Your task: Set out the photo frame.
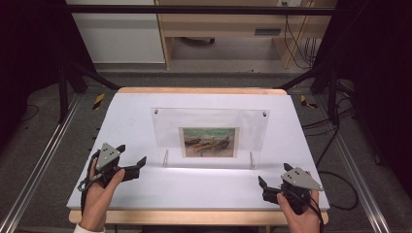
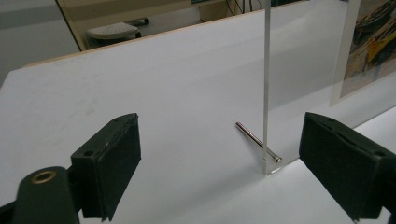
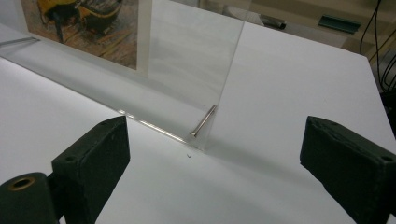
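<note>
A clear acrylic picture frame (image 1: 210, 138) stands upright at the middle of the white table (image 1: 131, 121), a small print of boats (image 1: 209, 142) sandwiched at its centre. It rests on slim metal pegs (image 2: 254, 138) pushed through near the bottom corners, and two small fasteners pin its top corners.

The left gripper (image 1: 132, 161) sits just off the frame's left edge, the right gripper (image 1: 274, 177) a little off its right edge and nearer the person. Both have their jaws standing well apart with nothing between the pads. In the left gripper view the sheet's thin edge rises just ahead of the gap; in the right gripper view the lower corner and its peg (image 3: 203, 120) lie ahead, apart from the pads.

I'd judge the frame stiff and fairly light, but hard, glossy and slippery, so rubbery pads should help. It looks top-heavy on those little pegs (a nudge front or back might tip it), and acrylic scratches and can chip at a corner.

The sensible hold seems to be on the two vertical side edges, one gripper each, pads flat on front and back faces about halfway up, clear of the print and pegs. Squeezing gently and evenly should do; lifting by one side alone would likely let it swing.
</note>
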Motion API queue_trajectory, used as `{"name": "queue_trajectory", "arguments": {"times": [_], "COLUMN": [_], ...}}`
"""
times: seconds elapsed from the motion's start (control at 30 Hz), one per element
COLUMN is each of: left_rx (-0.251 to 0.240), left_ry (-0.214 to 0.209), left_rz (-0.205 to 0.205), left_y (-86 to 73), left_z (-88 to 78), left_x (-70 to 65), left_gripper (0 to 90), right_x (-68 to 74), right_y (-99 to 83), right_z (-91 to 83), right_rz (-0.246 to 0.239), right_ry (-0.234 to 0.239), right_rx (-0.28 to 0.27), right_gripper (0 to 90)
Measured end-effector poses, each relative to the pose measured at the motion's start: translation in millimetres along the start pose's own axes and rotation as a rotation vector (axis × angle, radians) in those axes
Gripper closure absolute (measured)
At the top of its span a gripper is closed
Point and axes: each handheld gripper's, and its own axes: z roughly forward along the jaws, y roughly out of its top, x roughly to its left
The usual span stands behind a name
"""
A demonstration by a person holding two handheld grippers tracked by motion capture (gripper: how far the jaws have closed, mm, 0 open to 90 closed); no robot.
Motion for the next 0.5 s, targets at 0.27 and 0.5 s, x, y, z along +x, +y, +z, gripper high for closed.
{"name": "queue_trajectory", "arguments": {"times": [0.27, 0.5], "left_rx": [0.007, 0.027], "left_ry": [0.013, 0.027], "left_rz": [-0.004, 0.009], "left_y": [-2.9, -5.2], "left_z": [-1.1, 0.1], "left_x": [6.8, 10.9], "left_gripper": [9.0, 5.8], "right_x": [-9.9, -17.4], "right_y": [-5.4, -9.1], "right_z": [-1.2, -0.2], "right_rz": [0.02, 0.023], "right_ry": [-0.02, -0.039], "right_rx": [0.016, 0.033], "right_gripper": [8.1, 7.4]}}
